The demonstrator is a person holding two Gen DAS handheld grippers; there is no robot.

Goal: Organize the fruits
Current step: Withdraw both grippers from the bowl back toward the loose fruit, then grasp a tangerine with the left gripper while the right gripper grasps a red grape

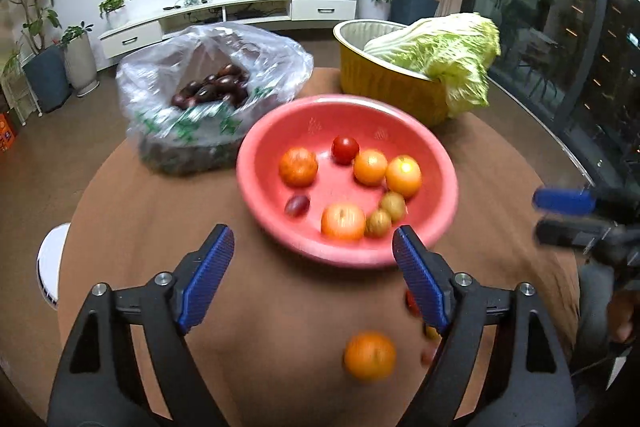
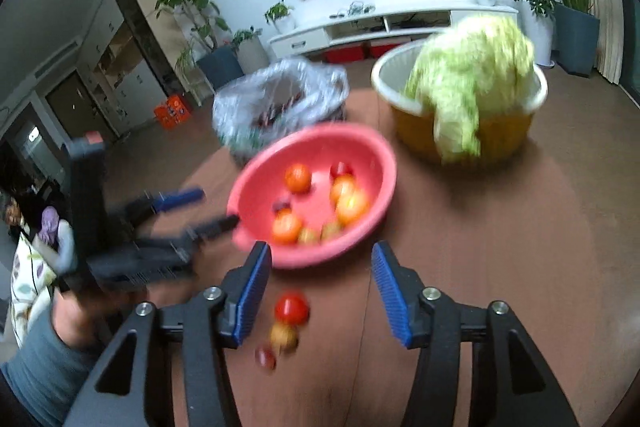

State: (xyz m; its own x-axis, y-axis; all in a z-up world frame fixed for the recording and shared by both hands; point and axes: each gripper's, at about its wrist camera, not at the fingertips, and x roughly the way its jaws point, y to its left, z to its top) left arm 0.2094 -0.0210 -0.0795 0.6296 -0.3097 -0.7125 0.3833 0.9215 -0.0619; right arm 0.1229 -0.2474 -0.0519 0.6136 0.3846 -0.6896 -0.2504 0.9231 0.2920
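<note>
A pink bowl (image 1: 256,183) on the round brown table holds several oranges, a red tomato (image 1: 345,149) and small fruits; it also shows in the right wrist view (image 2: 372,163). My left gripper (image 1: 314,247) is open and empty just before the bowl's near rim. A loose orange (image 1: 369,355) lies on the table below it. My right gripper (image 2: 320,267) is open and empty above a red tomato (image 2: 291,308), a small yellow fruit (image 2: 283,337) and a small dark red fruit (image 2: 265,357). The right gripper also shows in the left wrist view (image 1: 560,215), and the left gripper in the right wrist view (image 2: 208,209).
A clear plastic bag (image 1: 212,83) of dark fruits stands behind the bowl on the left. A yellow basin (image 1: 384,79) with a napa cabbage (image 1: 448,55) stands at the back right. A white stool (image 1: 50,263) is beside the table's left edge.
</note>
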